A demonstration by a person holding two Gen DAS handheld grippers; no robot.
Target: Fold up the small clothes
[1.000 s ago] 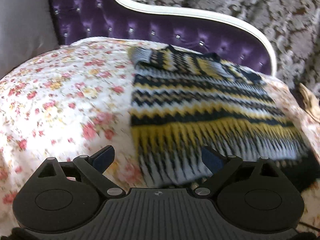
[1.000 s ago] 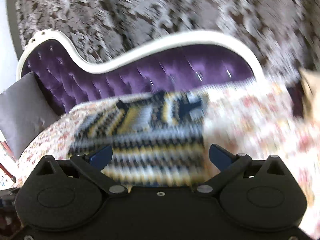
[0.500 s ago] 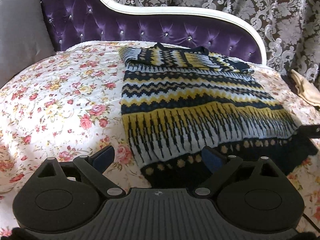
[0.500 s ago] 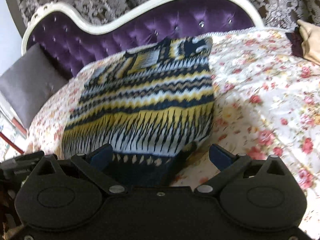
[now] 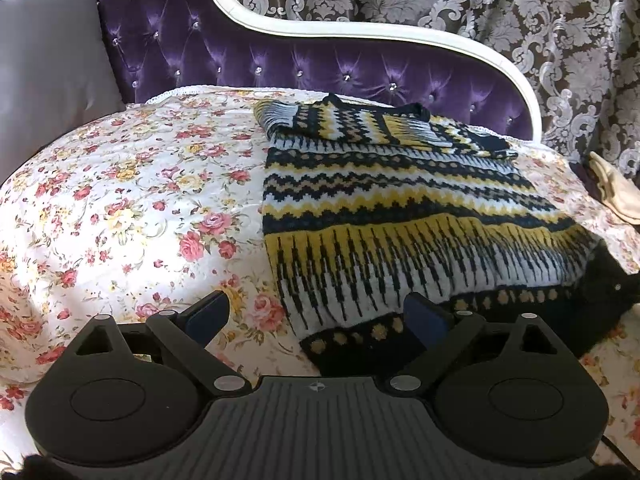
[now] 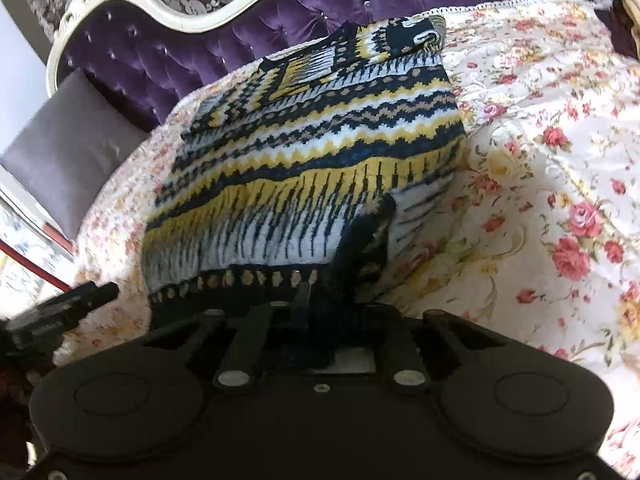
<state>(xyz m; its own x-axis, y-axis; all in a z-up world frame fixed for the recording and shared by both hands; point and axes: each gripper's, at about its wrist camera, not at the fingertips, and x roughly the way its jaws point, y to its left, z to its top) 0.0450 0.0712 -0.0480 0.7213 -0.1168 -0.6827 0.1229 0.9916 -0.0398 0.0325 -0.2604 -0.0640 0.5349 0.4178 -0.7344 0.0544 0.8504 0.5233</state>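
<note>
A knitted sweater (image 5: pixel 400 208) with black, yellow and white zigzag bands lies flat on the floral bedspread (image 5: pixel 140 200), sleeves folded in at the far end. My left gripper (image 5: pixel 316 316) stands open over the near left corner of the dark hem, which lies between its blue pads. In the right wrist view the sweater (image 6: pixel 312 152) bunches up at its near right corner. There my right gripper (image 6: pixel 308 300) is closing its jaws, pinched on the dark hem. The left gripper (image 6: pixel 68 308) shows as a dark shape at the left edge.
A purple tufted headboard with a white frame (image 5: pixel 280 60) curves behind the bed. A grey cushion (image 5: pixel 48 60) leans at the far left. A beige cloth (image 5: pixel 616 192) lies at the bed's right edge. Patterned curtains hang behind.
My right gripper has dropped onto the sweater's near right corner and shut on the hem, bunching it. The left gripper stays open over the left corner.
</note>
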